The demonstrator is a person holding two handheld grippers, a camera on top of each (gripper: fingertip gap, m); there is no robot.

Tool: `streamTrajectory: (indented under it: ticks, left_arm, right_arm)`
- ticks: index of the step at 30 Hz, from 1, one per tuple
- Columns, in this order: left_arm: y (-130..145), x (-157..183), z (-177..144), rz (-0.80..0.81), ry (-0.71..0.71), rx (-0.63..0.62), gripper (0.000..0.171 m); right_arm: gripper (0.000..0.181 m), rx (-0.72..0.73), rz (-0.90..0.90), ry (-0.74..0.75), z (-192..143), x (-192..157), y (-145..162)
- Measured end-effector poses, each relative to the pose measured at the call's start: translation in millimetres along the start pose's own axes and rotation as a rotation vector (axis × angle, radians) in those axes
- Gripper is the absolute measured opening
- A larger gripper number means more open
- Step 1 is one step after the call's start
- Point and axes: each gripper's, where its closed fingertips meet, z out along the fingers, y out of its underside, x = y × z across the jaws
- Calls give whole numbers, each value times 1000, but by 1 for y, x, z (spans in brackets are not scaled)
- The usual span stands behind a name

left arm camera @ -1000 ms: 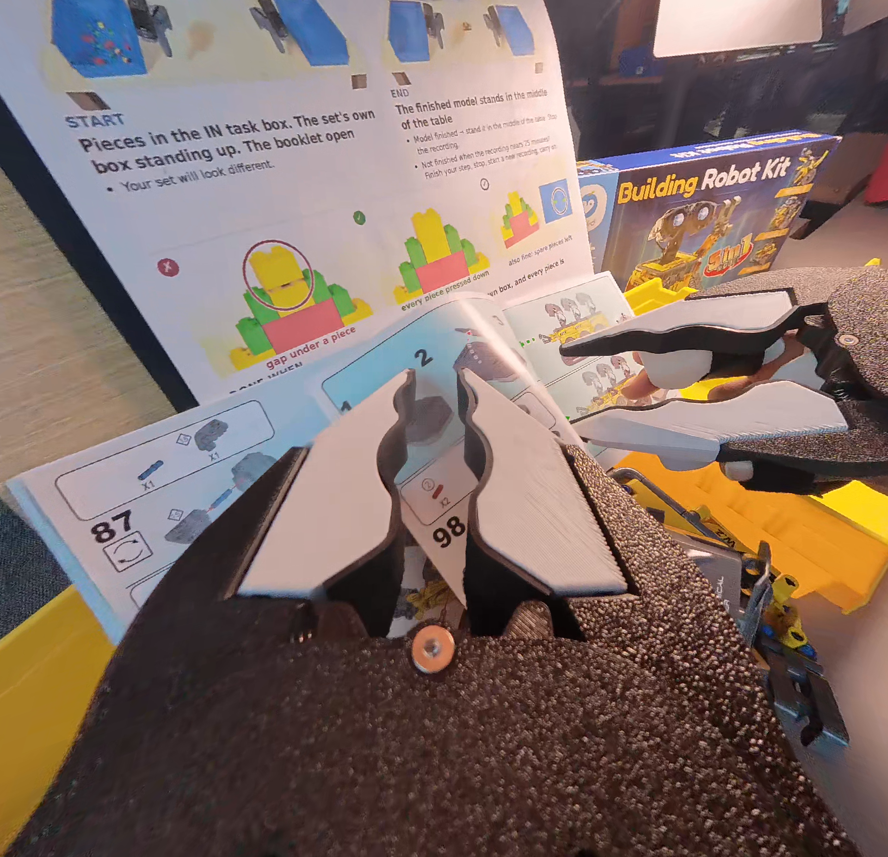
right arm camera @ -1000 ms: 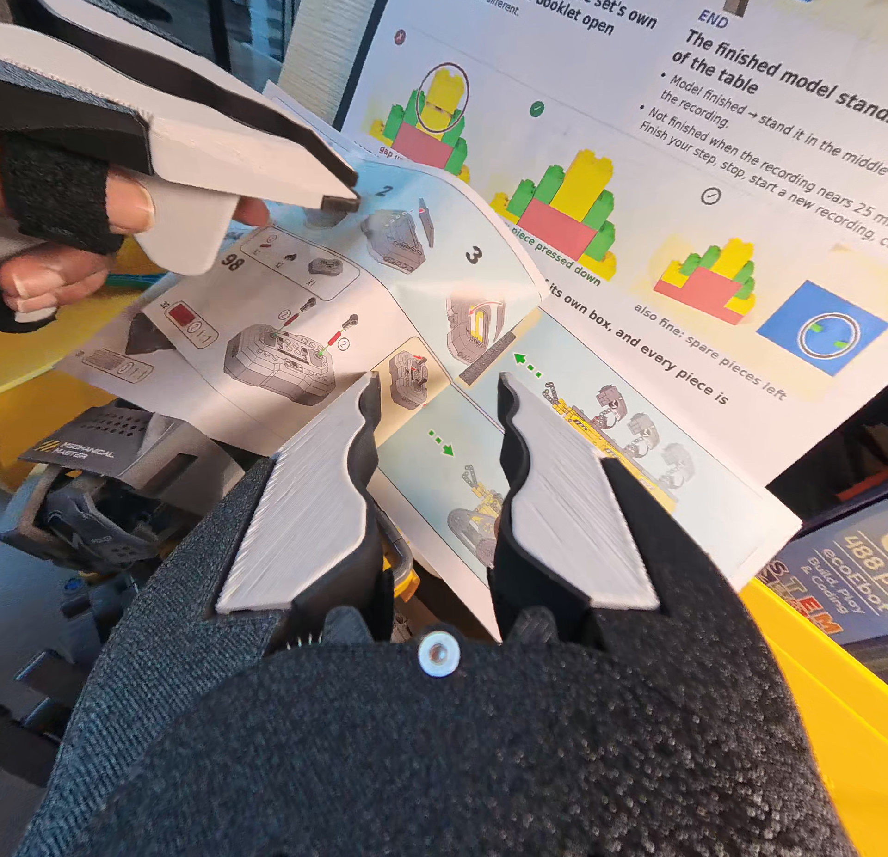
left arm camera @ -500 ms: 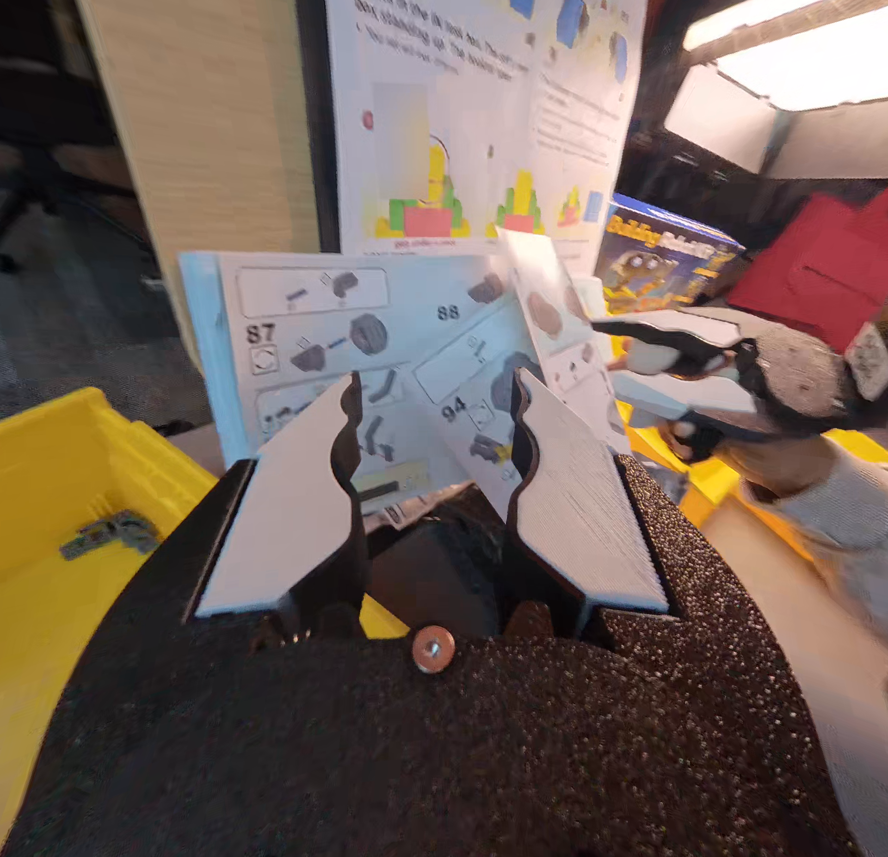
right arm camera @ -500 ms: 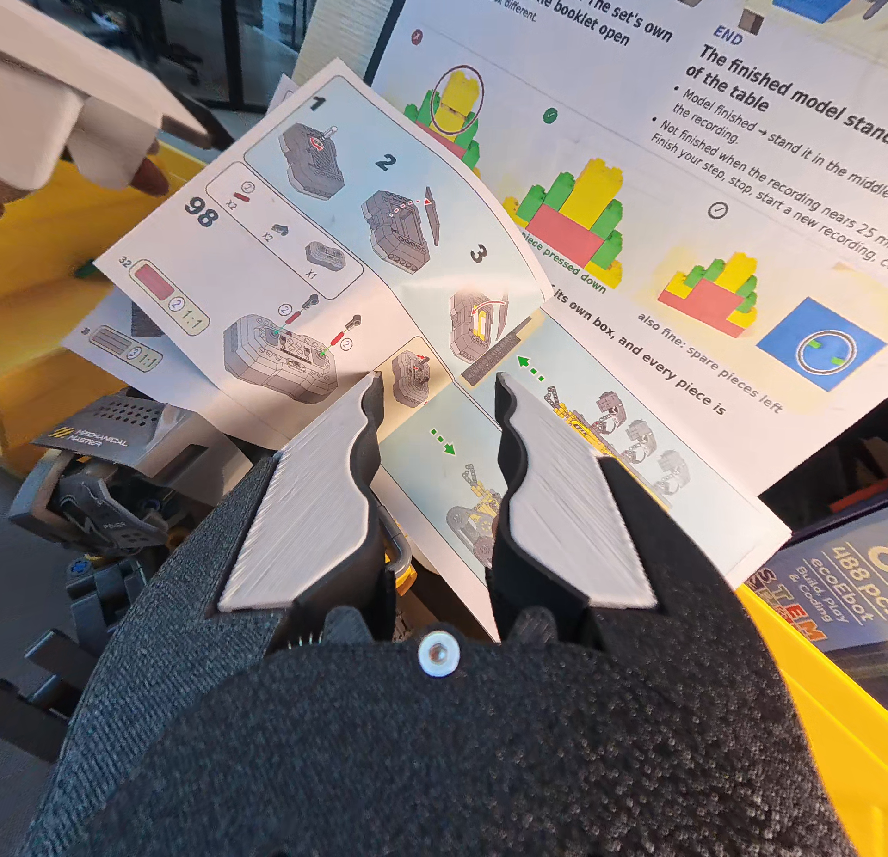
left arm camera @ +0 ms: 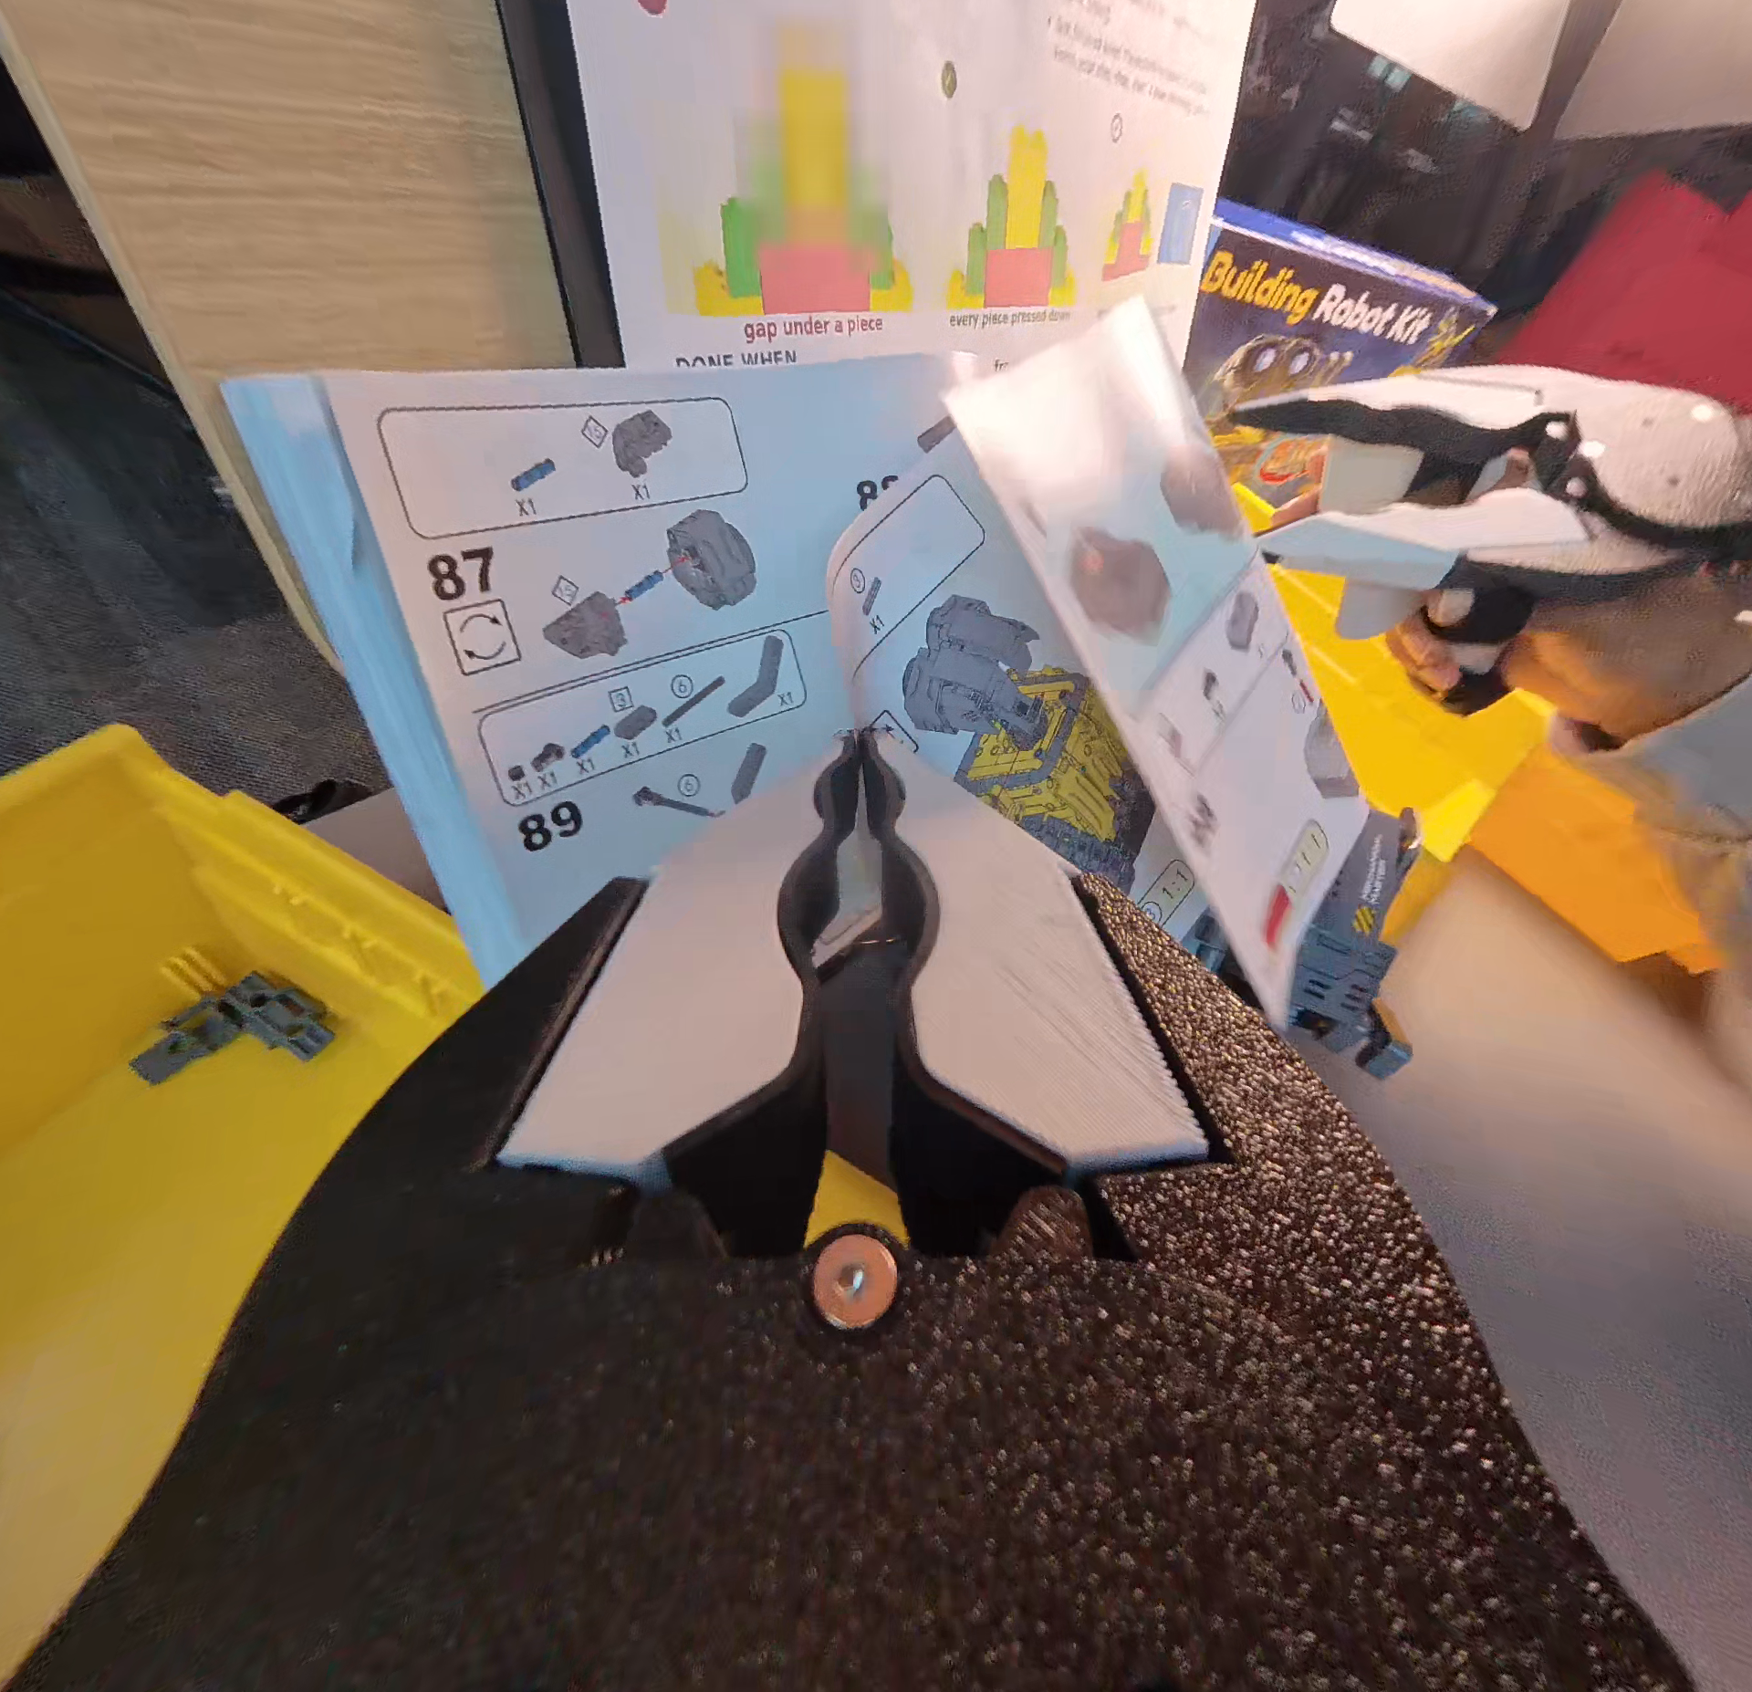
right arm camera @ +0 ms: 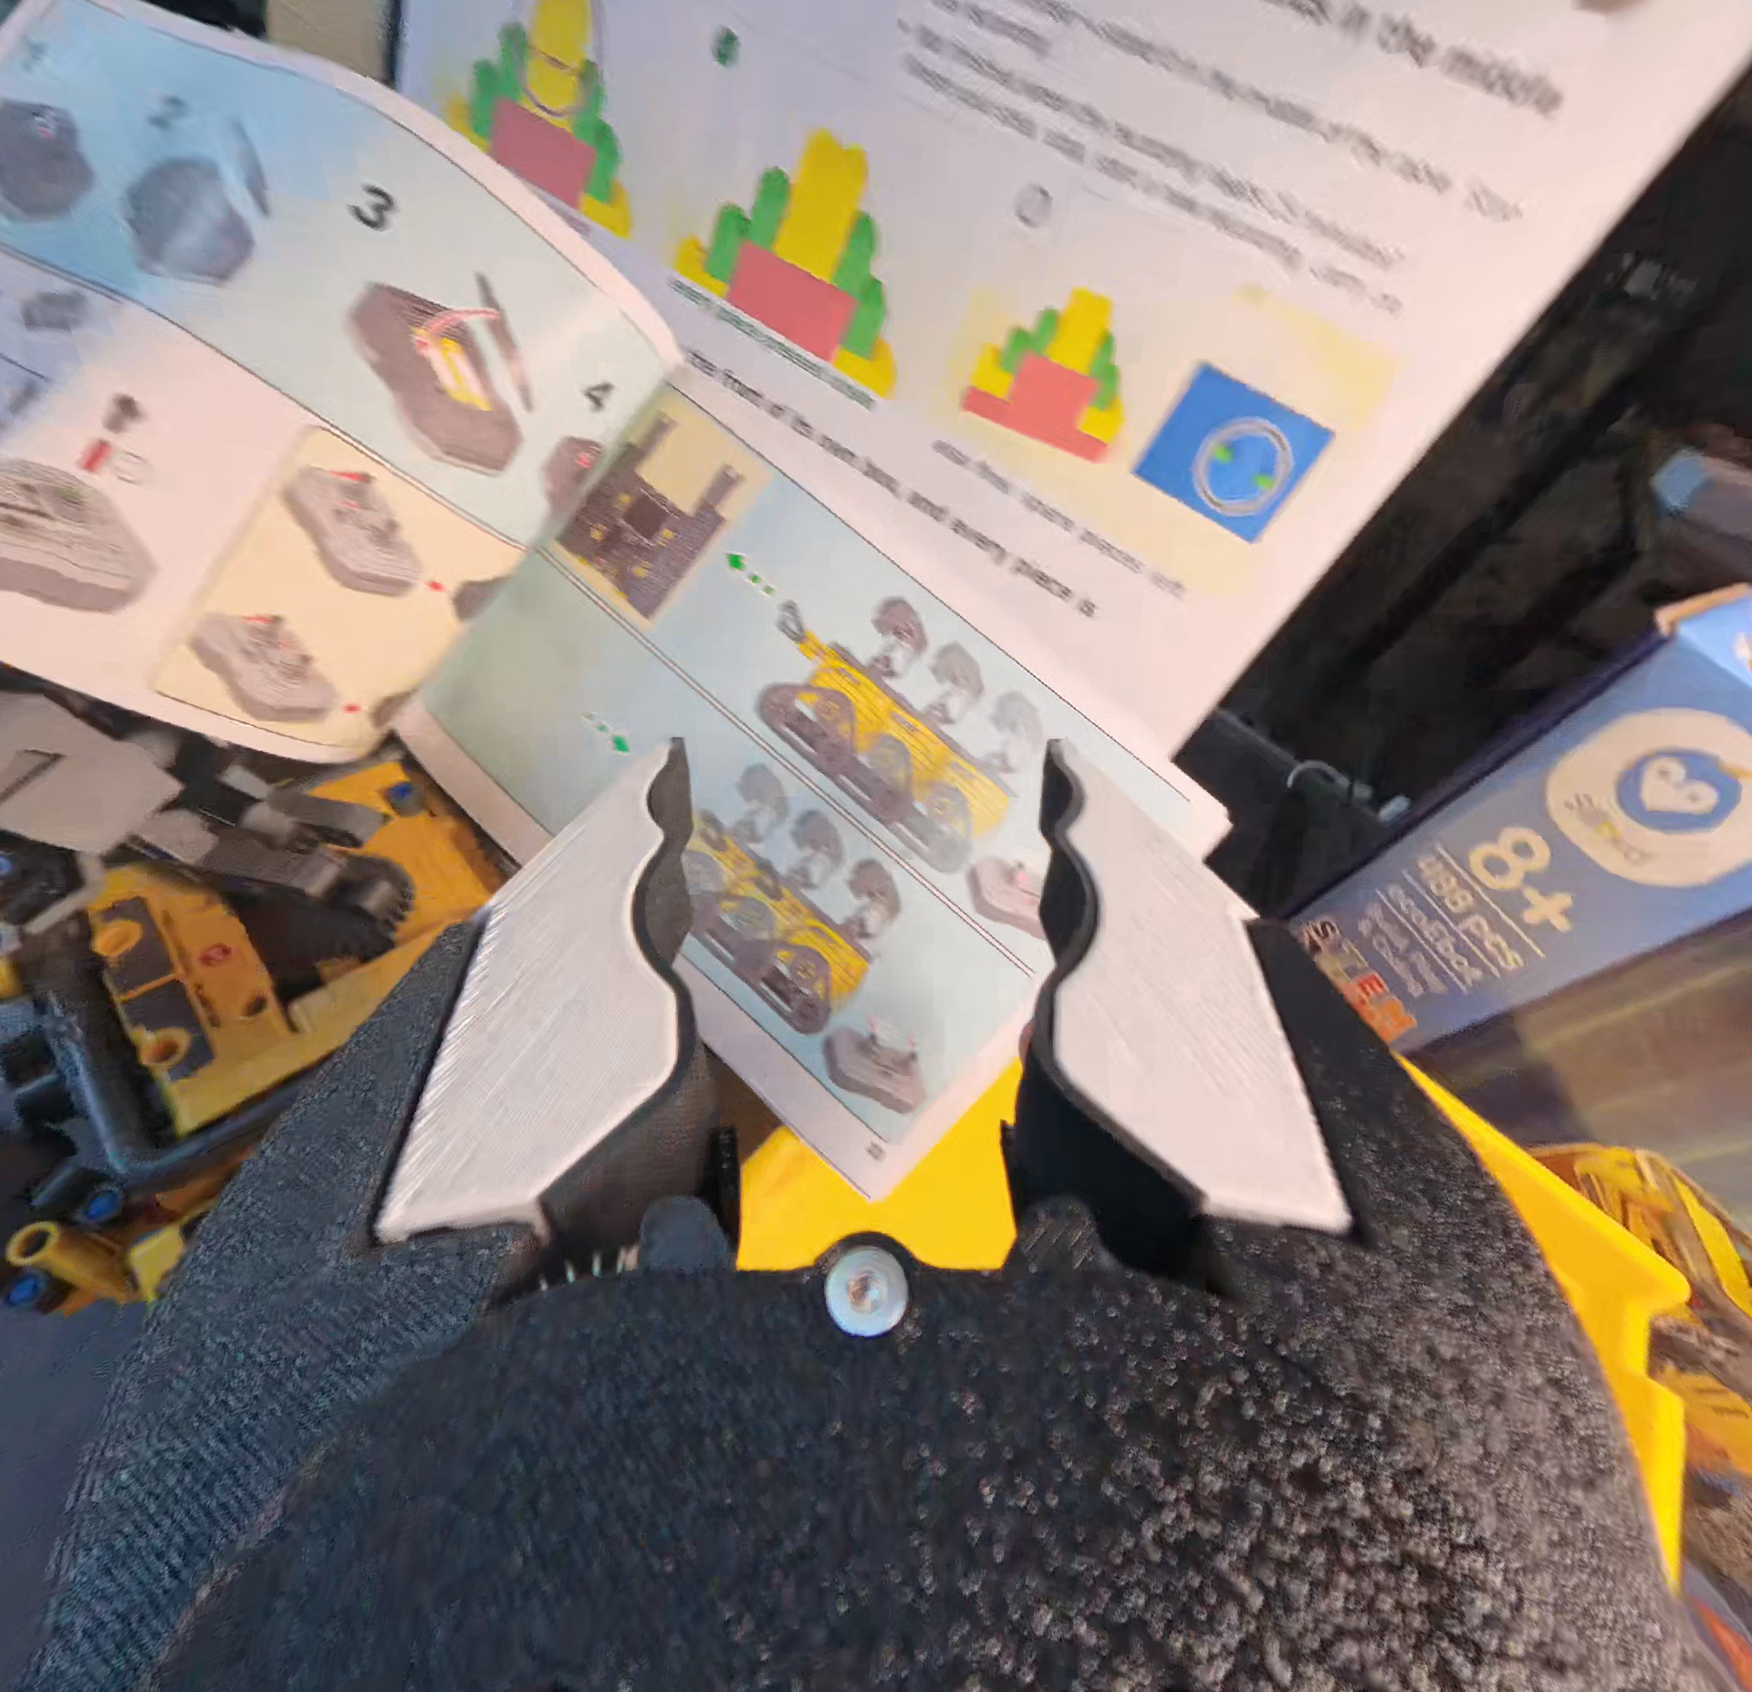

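An open instruction booklet [left arm camera: 588, 603] stands against a printed poster [left arm camera: 901, 129]. My left gripper [left arm camera: 858, 746] is shut, its tips pinched on the lower edge of a curled booklet page. A loose page [left arm camera: 1119, 528] stands blurred in mid-turn to its right. My right gripper [right arm camera: 865, 750] is open wide and empty, its fingers in front of the booklet's right-hand page [right arm camera: 853, 793]. It also shows in the left wrist view [left arm camera: 1251, 480], just right of the turning page, held by a hand.
A yellow bin [left arm camera: 95, 888] at the left holds a grey piece [left arm camera: 237, 1025]. A half-built yellow and grey model [right arm camera: 190, 888] sits under the booklet. A blue kit box [right arm camera: 1564, 841] stands at the right, beside another yellow bin [right arm camera: 1564, 1267].
My left gripper pulled back from the booklet, opened, then shut on a page edge. My right gripper opened wider and moved closer to the right page. Pages have flipped.
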Motion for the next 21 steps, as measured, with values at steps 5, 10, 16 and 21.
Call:
streamTrajectory:
  ticks: [5, 10, 16, 21]
  left_arm:
    - [-5, 1, 2, 165, -85, -21, 0]
    - [-13, 2, 1, 248, -126, -13, 0]
    - [-22, 1, -11, 348, -185, 30, 0]
    - [-36, -7, -26, 354, -237, 100, 0]
  right_arm:
    - [95, -210, 197, -79, 7, 42, 52]
    - [22, -165, 300, -260, 8, 33, 42]
    - [2, 24, 119, -234, -23, 41, -1]
    - [2, 190, 29, -201, -42, 45, -52]
